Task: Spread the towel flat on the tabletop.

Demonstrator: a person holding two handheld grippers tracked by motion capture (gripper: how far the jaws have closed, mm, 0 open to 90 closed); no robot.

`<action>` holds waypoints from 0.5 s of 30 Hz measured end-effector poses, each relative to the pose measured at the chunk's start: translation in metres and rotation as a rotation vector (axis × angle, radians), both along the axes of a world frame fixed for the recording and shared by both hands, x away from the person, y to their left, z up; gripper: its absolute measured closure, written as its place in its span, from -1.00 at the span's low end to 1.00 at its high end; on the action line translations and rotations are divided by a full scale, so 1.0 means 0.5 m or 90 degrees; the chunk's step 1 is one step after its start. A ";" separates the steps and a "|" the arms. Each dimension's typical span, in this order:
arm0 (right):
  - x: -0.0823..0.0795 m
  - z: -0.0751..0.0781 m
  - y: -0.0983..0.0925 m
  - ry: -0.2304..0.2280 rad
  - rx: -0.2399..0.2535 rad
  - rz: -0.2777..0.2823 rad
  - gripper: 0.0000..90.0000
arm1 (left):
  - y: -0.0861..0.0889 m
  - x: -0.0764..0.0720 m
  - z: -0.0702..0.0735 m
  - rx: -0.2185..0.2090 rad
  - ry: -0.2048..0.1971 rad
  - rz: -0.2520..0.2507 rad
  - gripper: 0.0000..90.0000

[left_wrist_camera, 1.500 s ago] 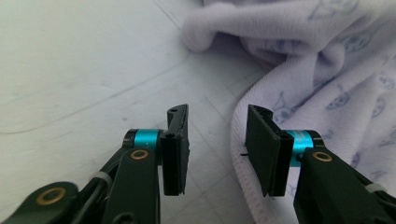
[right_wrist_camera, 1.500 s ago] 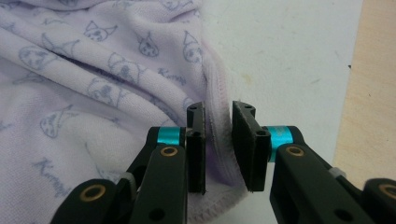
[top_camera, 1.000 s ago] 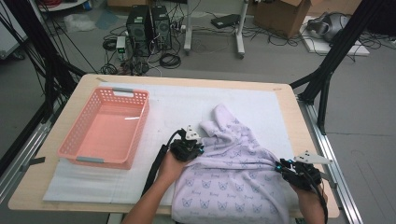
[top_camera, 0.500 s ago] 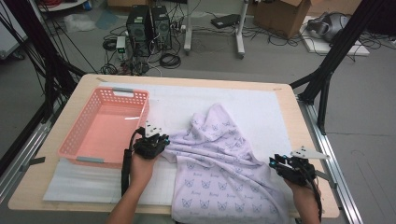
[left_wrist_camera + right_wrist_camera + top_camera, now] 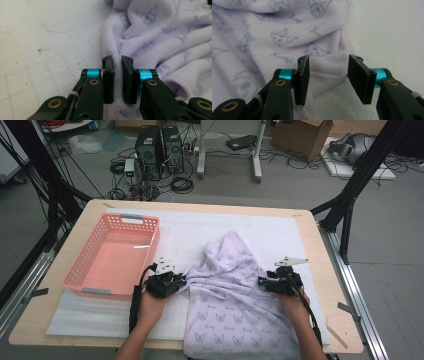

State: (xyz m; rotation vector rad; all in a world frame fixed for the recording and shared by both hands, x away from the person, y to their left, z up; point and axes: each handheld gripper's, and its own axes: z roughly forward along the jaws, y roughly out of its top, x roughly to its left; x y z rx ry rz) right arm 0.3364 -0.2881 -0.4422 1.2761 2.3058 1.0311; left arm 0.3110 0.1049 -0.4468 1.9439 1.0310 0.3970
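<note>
On the counter (image 5: 320, 270), as the high view shows, a lilac towel (image 5: 235, 305) with a printed cat-face pattern lies rumpled over a white mat (image 5: 190, 232), its near end hanging past the counter's front edge. The left gripper (image 5: 183, 281) sits at the towel's left edge and the right gripper (image 5: 261, 281) at its right edge, a placement that suits spreading or folding the cloth between two hands. A pink basket (image 5: 82, 270) stands just beside the left hand (image 5: 152, 302), empty and apart from the towel.

Left gripper view: the jaws stand nearly together, clamped on a fold of the towel (image 5: 160, 37) at its hemmed edge. The cloth is pinched flat between the pads (image 5: 108, 86), which gives a firm hold for pulling the edge taut. The fabric is soft terry, heaped in loose folds beyond the jaws.

Right gripper view: the jaws stand apart and have just been opening. A stitched hem of the towel (image 5: 287, 27) lies between them, but the pads (image 5: 303, 80) do not press on it. The judgement is that this side is being released or re-gripped while the left side anchors the cloth.
</note>
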 end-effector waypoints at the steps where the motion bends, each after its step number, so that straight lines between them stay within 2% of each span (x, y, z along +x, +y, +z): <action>1: 0.004 -0.002 0.000 -0.004 0.002 -0.010 0.43 | -0.002 -0.003 -0.002 -0.001 0.000 -0.005 0.85; 2: 0.003 0.000 -0.002 0.000 0.000 -0.013 0.85 | -0.002 -0.005 -0.003 -0.001 -0.001 -0.010 0.86; 3: 0.003 0.000 -0.002 0.000 0.000 -0.013 0.85 | -0.003 -0.009 -0.004 -0.005 -0.001 -0.013 0.86; 4: -0.004 0.005 -0.010 0.000 -0.030 -0.004 0.92 | -0.002 -0.012 -0.004 -0.007 -0.001 -0.016 0.87; 5: -0.004 0.005 -0.010 0.000 -0.030 -0.004 0.92 | -0.002 -0.015 -0.004 -0.009 0.000 -0.019 0.87; 6: -0.009 0.008 -0.013 -0.004 -0.049 -0.010 0.93 | 0.000 -0.018 -0.005 -0.015 0.004 -0.026 0.87; 7: -0.025 0.017 -0.037 -0.013 -0.079 -0.036 0.93 | 0.000 -0.021 -0.005 -0.023 0.006 -0.029 0.87; 8: -0.032 0.020 -0.049 -0.012 -0.077 -0.045 0.93 | 0.001 -0.024 -0.005 -0.027 0.008 -0.033 0.87; 9: -0.042 0.023 -0.063 -0.017 -0.087 -0.056 0.93 | -0.002 -0.030 -0.005 -0.043 0.019 -0.053 0.86; 10: -0.042 0.023 -0.063 -0.017 -0.087 -0.056 0.93 | -0.002 -0.030 -0.005 -0.043 0.019 -0.053 0.79; 11: -0.054 0.025 -0.077 -0.020 -0.102 -0.063 0.93 | -0.006 -0.032 -0.004 -0.054 0.031 -0.069 0.61; 12: -0.072 0.027 -0.092 -0.023 -0.129 -0.072 0.93 | -0.010 -0.032 -0.002 -0.063 0.034 -0.076 0.61; 14: -0.102 0.027 -0.111 -0.033 -0.174 -0.088 0.93 | -0.015 -0.030 0.005 -0.078 0.027 -0.080 0.37; 15: -0.113 0.025 -0.117 -0.027 -0.181 -0.094 0.93 | -0.019 -0.027 0.010 -0.082 0.018 -0.077 0.32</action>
